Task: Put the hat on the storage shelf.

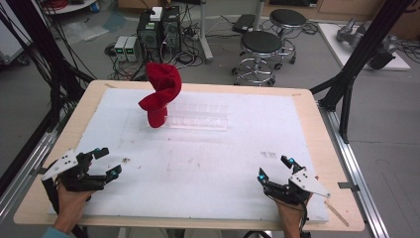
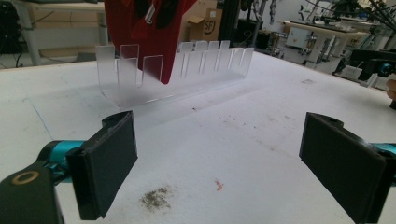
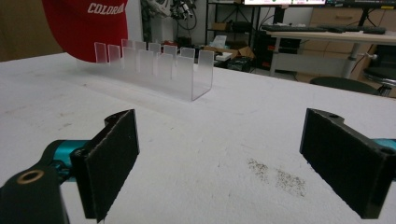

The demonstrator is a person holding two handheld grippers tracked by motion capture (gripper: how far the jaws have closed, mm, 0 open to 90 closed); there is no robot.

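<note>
With both the left gripper (image 1: 110, 162) and right gripper (image 1: 274, 166) spread wide, the red cap (image 1: 161, 94) should be gripped by its brim above the clear rack (image 1: 198, 118).

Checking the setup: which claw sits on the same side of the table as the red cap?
The left claw; the red cap stands left of centre.

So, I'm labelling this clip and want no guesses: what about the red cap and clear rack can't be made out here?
- Red cap: right gripper view's top edge cuts off its white lettering.
- Clear rack: high view, slots too faint to count.
- Rack's left end: the cap covers it.
</note>
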